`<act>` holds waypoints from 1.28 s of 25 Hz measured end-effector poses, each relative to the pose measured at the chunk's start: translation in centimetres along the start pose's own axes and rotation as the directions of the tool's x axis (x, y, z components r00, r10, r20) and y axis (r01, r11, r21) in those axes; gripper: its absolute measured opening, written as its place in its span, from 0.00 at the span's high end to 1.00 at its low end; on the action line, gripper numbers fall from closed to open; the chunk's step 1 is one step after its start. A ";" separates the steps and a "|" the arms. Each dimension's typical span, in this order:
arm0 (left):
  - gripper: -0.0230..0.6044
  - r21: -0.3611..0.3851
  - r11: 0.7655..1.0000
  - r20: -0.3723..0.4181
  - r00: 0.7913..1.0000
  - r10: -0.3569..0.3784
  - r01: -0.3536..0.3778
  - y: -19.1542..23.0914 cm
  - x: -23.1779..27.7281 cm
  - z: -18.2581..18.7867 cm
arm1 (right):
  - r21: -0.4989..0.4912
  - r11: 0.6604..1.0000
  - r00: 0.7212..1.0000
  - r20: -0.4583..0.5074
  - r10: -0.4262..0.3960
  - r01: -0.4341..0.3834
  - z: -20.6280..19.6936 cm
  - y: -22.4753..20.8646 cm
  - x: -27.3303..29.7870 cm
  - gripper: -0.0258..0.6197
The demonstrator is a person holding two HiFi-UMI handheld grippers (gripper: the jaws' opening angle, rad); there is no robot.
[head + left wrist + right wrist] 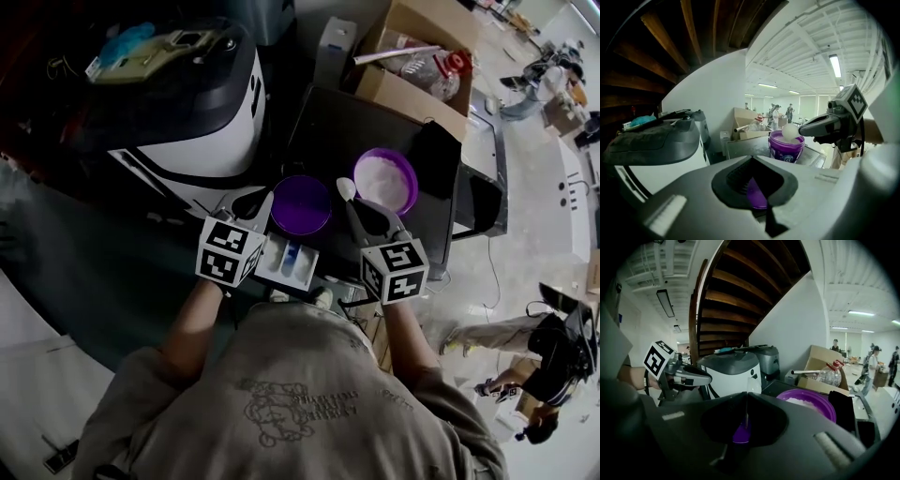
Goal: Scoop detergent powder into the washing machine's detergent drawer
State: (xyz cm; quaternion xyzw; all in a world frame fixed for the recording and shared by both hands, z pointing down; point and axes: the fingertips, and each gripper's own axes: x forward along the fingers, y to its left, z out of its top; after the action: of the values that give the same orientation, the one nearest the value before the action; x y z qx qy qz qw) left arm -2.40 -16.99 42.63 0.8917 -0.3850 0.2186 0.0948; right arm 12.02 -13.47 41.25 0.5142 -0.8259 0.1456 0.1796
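An open purple tub (384,181) of white detergent powder stands on a dark top (328,122). My right gripper (354,208) is shut on the handle of a white scoop (346,188), whose bowl hangs by the tub's near left rim. In the left gripper view the scoop (790,132) sits just above the tub (786,146). My left gripper (258,204) is shut on the edge of the purple lid (300,204), left of the tub; the lid (757,192) shows between its jaws. The white detergent drawer (286,262) with blue compartments stands open below the lid, near my body.
The white and black washing machine (197,112) stands at the left. A cardboard box (422,56) with a plastic bottle lies behind the tub. A black cloth (436,155) lies right of the tub. A person (525,356) stands on the floor at the right.
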 end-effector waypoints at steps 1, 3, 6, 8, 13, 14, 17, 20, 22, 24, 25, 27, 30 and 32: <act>0.96 0.005 1.000 0.004 1.000 -0.005 0.005 -0.2 0.3 0.5 | 0.005 1.000 1.000 0.009 -0.010 0.010 0.2 -0.6 -0.2 0.91; 0.96 0.022 1.000 0.012 1.000 -0.019 0.019 -0.7 1.1 1.5 | 0.011 0.999 0.999 0.024 -0.031 0.031 0.7 -1.8 -0.6 0.91; 0.96 0.047 0.998 0.022 0.999 -0.046 0.045 -1.8 2.5 3.0 | 0.018 0.998 0.997 0.036 -0.064 0.063 1.2 -3.7 -1.4 0.91; 0.96 0.060 0.996 0.032 0.997 -0.063 0.061 -2.6 3.4 4.1 | 0.023 0.996 0.996 0.038 -0.084 0.083 1.2 -5.1 -1.9 0.91; 0.96 0.093 0.990 0.041 0.993 -0.112 0.108 -4.7 5.2 6.3 | 0.053 0.990 0.990 0.053 -0.134 0.131 1.5 -8.1 -3.4 0.91; 0.96 0.097 0.989 0.042 0.992 -0.119 0.114 -5.0 5.6 6.6 | 0.058 0.988 0.988 0.055 -0.144 0.141 1.6 -8.7 -3.7 0.91; 0.96 0.098 0.987 0.053 0.989 -0.135 0.129 -6.1 6.4 7.7 | 0.056 0.983 0.982 0.057 -0.180 0.177 1.5 -10.4 -4.7 0.91; 0.96 0.113 0.982 0.058 0.986 -0.157 0.150 -7.3 7.1 8.4 | 0.056 0.979 0.978 0.055 -0.200 0.197 1.4 -11.8 -5.6 0.91; 0.96 0.124 0.979 0.057 0.984 -0.168 0.160 -7.8 7.4 8.8 | 0.065 0.978 0.978 0.055 -0.202 0.199 1.3 -12.4 -5.9 0.91; 0.96 0.126 0.978 0.059 0.983 -0.172 0.164 -8.2 7.5 9.2 | 0.078 0.977 0.978 0.054 -0.201 0.197 1.2 -12.8 -6.1 0.91; 0.96 0.126 0.978 0.061 0.983 -0.173 0.164 -8.3 7.5 9.4 | 0.082 0.977 0.978 0.055 -0.201 0.196 1.1 -12.9 -6.2 0.91; 0.96 0.125 0.978 0.064 0.983 -0.175 0.166 -8.5 7.4 9.6 | 0.085 0.978 0.979 0.054 -0.197 0.192 1.0 -13.0 -6.1 0.91; 0.96 0.142 0.977 0.062 0.983 -0.171 0.161 -8.5 7.2 9.7 | 0.085 0.980 0.981 0.053 -0.184 0.179 1.0 -12.8 -5.8 0.91; 0.96 0.157 0.976 0.061 0.985 -0.162 0.150 -8.5 7.1 9.9 | 0.083 0.982 0.983 0.052 -0.176 0.172 1.0 -12.8 -5.8 0.91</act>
State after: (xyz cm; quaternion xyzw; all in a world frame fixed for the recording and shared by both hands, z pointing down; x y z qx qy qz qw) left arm 11.26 -19.11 37.11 0.9311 -0.2992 0.2064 0.0294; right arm 25.72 -14.80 38.47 0.5953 -0.7764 0.1462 0.1469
